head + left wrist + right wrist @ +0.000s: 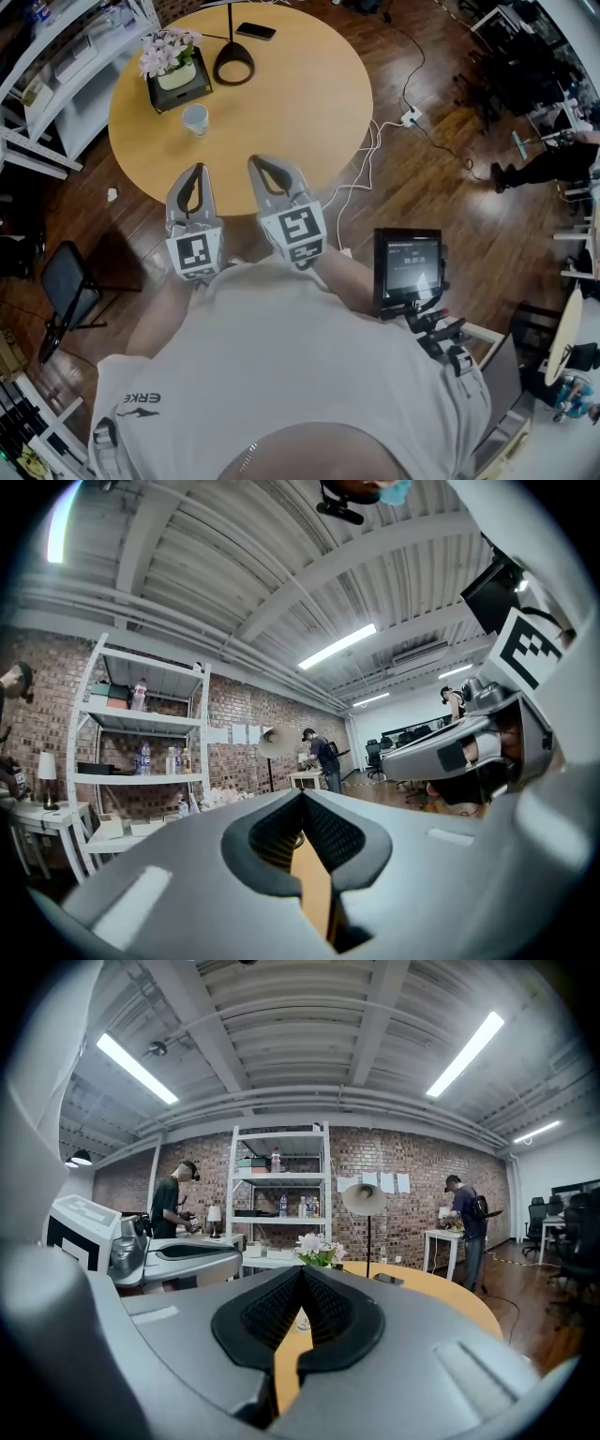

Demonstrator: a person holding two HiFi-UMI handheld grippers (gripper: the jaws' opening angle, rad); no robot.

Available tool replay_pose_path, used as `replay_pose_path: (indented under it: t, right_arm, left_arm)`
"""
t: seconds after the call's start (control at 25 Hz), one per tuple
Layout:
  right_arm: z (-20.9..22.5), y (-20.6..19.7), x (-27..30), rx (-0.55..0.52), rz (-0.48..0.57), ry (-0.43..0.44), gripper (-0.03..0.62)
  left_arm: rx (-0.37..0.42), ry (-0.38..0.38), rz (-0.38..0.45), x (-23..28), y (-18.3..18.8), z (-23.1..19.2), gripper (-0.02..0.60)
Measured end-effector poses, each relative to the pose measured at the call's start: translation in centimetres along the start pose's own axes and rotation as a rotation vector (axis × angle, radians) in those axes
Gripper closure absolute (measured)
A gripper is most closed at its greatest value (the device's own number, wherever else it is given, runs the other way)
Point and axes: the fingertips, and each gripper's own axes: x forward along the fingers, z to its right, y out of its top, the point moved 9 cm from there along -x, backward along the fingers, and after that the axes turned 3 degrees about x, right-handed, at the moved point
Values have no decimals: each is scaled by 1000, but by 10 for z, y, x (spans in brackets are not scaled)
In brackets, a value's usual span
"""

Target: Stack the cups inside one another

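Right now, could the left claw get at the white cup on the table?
Probably yes: only bare tabletop lies between the left claw and the cup. Its jaws are shut, so they must open first.

cup (195,118): 1 (white) | phone (255,30): 1 | lamp (233,64): 1 | flower box (180,82): 1

I log from head view: round table (309,103) at 12 o'clock | on it: flower box (176,70) at 10, lamp base (233,66) at 12, phone (256,31) at 12 o'clock rim | screen (409,264) at 3 | folding chair (67,281) at 9
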Motion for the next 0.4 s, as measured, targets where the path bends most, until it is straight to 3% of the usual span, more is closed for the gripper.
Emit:
replay_pose_path:
  t: [0.4]
  right_arm:
    - [1,4,3,2,10,7,581]
  left_arm:
    - [2,-8,7,5,0,4,580]
